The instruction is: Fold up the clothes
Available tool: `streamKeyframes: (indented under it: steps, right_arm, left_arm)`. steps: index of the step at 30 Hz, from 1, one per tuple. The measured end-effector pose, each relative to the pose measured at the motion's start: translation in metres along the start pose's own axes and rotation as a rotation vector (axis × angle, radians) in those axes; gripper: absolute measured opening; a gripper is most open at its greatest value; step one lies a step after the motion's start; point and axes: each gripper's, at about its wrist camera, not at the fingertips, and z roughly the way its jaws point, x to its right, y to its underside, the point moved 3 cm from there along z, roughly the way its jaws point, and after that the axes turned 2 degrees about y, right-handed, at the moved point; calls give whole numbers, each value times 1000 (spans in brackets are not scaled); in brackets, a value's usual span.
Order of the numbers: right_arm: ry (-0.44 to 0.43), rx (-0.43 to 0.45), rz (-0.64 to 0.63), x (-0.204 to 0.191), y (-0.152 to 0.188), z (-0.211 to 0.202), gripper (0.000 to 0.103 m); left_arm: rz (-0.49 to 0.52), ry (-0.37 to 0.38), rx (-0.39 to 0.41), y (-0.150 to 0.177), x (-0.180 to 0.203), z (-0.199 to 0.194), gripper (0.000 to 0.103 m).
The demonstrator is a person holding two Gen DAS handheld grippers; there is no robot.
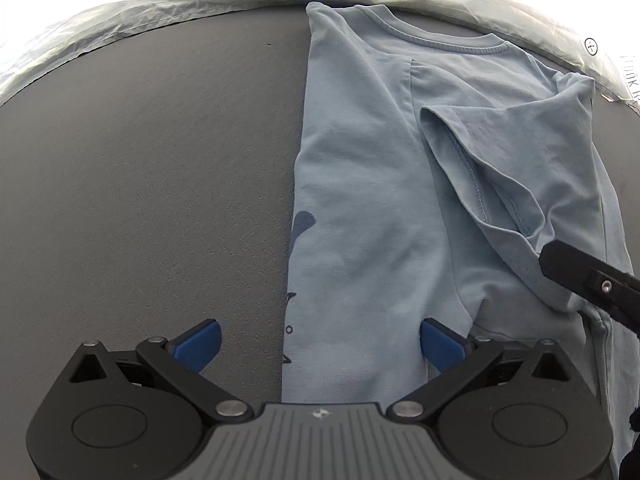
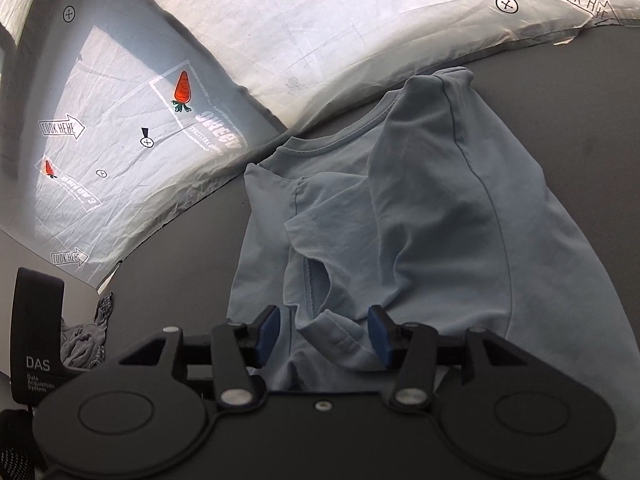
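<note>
A light blue T-shirt (image 1: 372, 184) lies on the dark grey table (image 1: 140, 200), partly folded lengthwise, with a straight left edge and a sleeve (image 1: 500, 168) lying over its body. My left gripper (image 1: 320, 344) is open low over the shirt's left edge near the hem, holding nothing. My right gripper (image 2: 322, 334) is open, its blue pads (image 2: 378, 334) on either side of the bunched sleeve cloth (image 2: 332, 320). The right gripper's black finger shows at the right of the left wrist view (image 1: 580, 276). The shirt also fills the right wrist view (image 2: 420, 208).
A crinkled white plastic sheet (image 2: 320, 28) with printed carrots and "LOOK HERE" arrows borders the table's far side. A black DAS box (image 2: 36, 336) and a crumpled grey cloth (image 2: 86, 344) sit at the left in the right wrist view. Bare table lies left of the shirt.
</note>
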Motion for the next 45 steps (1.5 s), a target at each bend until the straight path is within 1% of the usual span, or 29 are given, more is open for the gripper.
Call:
streamKeyframes:
  steps: [2, 7, 9, 10, 12, 13, 14, 15, 21, 24, 27, 29, 30, 32, 33, 36, 37, 38, 42, 44, 45]
  right_arm:
    - [22, -7, -56, -6, 4, 0, 50]
    - [85, -30, -114, -17, 5, 15, 50]
    - [105, -34, -125, -18, 5, 17, 46]
    - [108, -35, -121, -18, 4, 17, 40]
    - [113, -36, -110, -17, 2, 17, 35]
    - [108, -34, -96, -15, 1, 16, 29]
    - [104, -33, -81, -13, 0, 15, 26]
    - [98, -32, -61, -11, -2, 14, 25]
    - [13, 1, 162, 7, -9, 7, 18]
    - [-104, 46, 339, 16, -17, -1, 17]
    - [-275, 66, 542, 25, -22, -2, 14]
    - [-408, 75, 694, 30, -21, 3, 13]
    - [-436, 71, 742, 31, -19, 8, 13]
    - [-421, 52, 770, 33, -15, 19, 14]
    - [-381, 24, 764, 33, -10, 28, 14]
    - [-333, -53, 782, 33, 4, 49, 17]
    - [-323, -60, 783, 33, 7, 51, 17]
    - [-315, -62, 781, 31, 10, 53, 17]
    - [-343, 3, 687, 19, -6, 39, 14]
    - [-374, 2, 703, 17, -13, 41, 13]
    - [-376, -12, 707, 14, -13, 44, 13]
  left_arm:
    - [19, -7, -2, 4, 2, -2, 103]
    - [32, 1, -15, 16, 0, -5, 103]
    - [20, 1, -29, 21, -3, -3, 103]
    - [12, 3, -35, 23, -5, -1, 103]
    - [-3, 7, -48, 26, -8, 1, 103]
    - [-9, 10, -49, 27, -10, 1, 103]
    - [-14, 12, -50, 27, -11, 1, 103]
    - [-15, 14, -51, 27, -11, 1, 103]
    - [-2, 8, -45, 27, -11, 0, 103]
    - [-7, 13, -47, 27, -14, 1, 103]
    - [-10, 19, -46, 28, -13, 0, 103]
    - [-10, 22, -47, 28, -14, 0, 103]
    - [-11, 23, -47, 28, -15, 0, 103]
    - [-13, 25, -48, 29, -16, 1, 103]
    - [-15, 27, -49, 29, -16, 1, 103]
    - [-20, 30, -52, 30, -18, 2, 103]
    - [-23, 31, -53, 30, -19, 2, 103]
    - [-26, 32, -54, 30, -20, 3, 103]
    - [-33, 33, -58, 31, -22, 5, 103]
    - [-29, 27, -58, 30, -21, 5, 103]
    - [-25, 25, -57, 30, -20, 5, 103]
